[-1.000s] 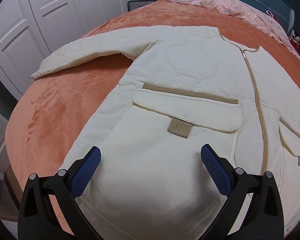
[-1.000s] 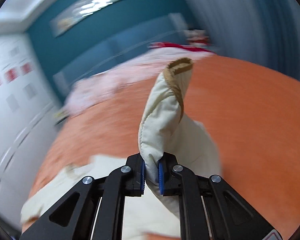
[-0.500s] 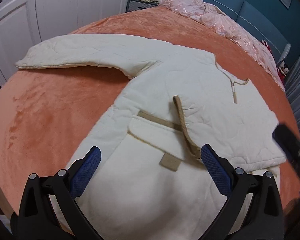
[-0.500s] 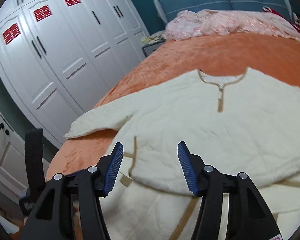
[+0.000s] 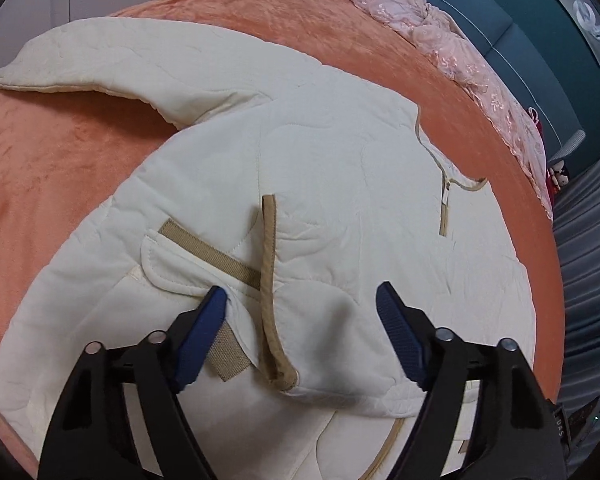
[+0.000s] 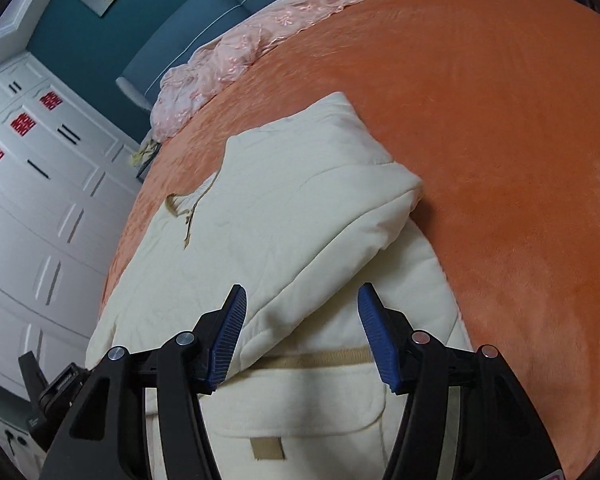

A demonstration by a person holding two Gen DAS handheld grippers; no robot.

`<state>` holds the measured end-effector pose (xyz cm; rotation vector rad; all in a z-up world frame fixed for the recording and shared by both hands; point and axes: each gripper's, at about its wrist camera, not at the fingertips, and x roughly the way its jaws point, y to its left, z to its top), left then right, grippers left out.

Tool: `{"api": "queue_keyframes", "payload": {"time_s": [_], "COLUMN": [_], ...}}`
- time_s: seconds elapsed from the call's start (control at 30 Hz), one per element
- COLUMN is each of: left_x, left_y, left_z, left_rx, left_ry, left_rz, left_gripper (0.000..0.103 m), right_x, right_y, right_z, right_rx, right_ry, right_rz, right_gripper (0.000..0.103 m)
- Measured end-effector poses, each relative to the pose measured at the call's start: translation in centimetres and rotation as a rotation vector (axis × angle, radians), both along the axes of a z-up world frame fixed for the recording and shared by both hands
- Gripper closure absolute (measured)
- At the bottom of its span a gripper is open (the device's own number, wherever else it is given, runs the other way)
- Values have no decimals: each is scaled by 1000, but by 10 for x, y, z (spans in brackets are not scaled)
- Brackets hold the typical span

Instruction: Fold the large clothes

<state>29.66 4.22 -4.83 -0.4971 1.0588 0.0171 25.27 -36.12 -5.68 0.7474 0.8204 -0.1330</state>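
Observation:
A cream quilted jacket (image 5: 332,168) with tan trim lies flat on the orange bed cover (image 5: 52,184). Its right sleeve (image 6: 320,216) is folded across the chest, with the tan cuff (image 5: 270,280) lying on the left pocket flap. The left sleeve (image 5: 112,64) stretches out to the far left. My left gripper (image 5: 302,322) is open and empty just above the cuff. My right gripper (image 6: 300,324) is open and empty above the folded sleeve, near the right pocket (image 6: 300,400).
A pink lace blanket (image 5: 440,40) is heaped along the teal headboard (image 6: 172,44). White wardrobe doors (image 6: 32,184) stand beside the bed. Bare orange cover (image 6: 520,140) lies right of the jacket. The left gripper's body (image 6: 44,392) shows at the right view's lower left.
My right gripper carried the right sleeve over the chest, let go of it and opened. My left gripper moved forward over the jacket toward the cuff.

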Motion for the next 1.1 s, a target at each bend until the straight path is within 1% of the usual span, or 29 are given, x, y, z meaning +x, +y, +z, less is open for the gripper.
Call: {"api": "queue_keyframes", "payload": {"time_s": [0.03,0.07,0.1,0.13,0.17,0.2,0.23,0.27,0.3,0.37,0.5,0.57,0.63,0.67,0.73,0.77,0.8,0.83,0.87,0.93,0.97,1.0,1.03,1.07,1.1], "left_x": [3,6,11,14,17,19,20,19,17,14,9,7,12,16,21,23,26,28,30,36,39,43,46,50,53], "left_y": [2,2,2,1,0,-1,-2,-2,0,6,18,15,6,0,-6,-8,-8,-7,-5,0,5,11,18,23,25], "left_z": [2,4,6,8,11,14,16,16,16,11,-16,-16,-13,-14,-14,-14,-14,-10,-1,26,42,55,67,77,82], "left_rx": [9,-4,-21,-24,-27,-16,6,21,25,13,-120,-124,-134,-141,-136,-127,-128,-144,-143,-86,-66,-65,-62,-46,-16], "left_ry": [5,-12,-8,-1,-6,-6,-2,-4,-15,-3,74,55,43,58,67,71,72,56,23,-66,-112,-151,-185,-214,-232], "left_rz": [0,-15,-40,-47,-52,-59,-60,-53,-38,-21,19,13,-34,-56,-68,-74,-82,-89,-91,-98,-97,-97,-93,-92,-92], "left_gripper": [39,65,75,75,71,53,38,17,16,15,15,16,26,40,55,79,100,100,100,101,101,101,101,101,101], "right_x": [5,9,15,19,23,27,30,32,33,34,32,32,31,31,31,31,33,34,36,43,47,50,54,58,61], "right_y": [-4,-7,-9,-13,-13,-13,-12,-10,-8,-8,-7,-7,-7,-7,-8,-9,-10,-12,-13,-18,-19,-20,-19,-16,-11], "right_z": [-2,-2,-4,-3,-4,-4,-4,-4,-4,-3,-3,-4,-4,-5,-5,-5,-5,-5,-5,-2,1,5,10,16,22], "right_rx": [7,9,9,14,19,20,18,15,8,-10,-22,-24,-27,-26,-26,-27,-29,-33,-37,-42,-35,-25,-21,-31,-54], "right_ry": [-4,-5,-4,-4,-2,-2,-2,-2,-1,1,2,5,4,3,1,1,3,4,4,1,-6,-20,-40,-64,-80], "right_rz": [-14,-27,-40,-44,-48,-49,-46,-40,-32,-20,-9,-10,-11,-11,-15,-18,-22,-30,-35,-38,-34,-29,-21,-7,9], "right_gripper": [45,45,45,45,45,45,45,45,45,45,45,45,45,45,45,45,45,45,46,49,56,59,66,76,81]}}
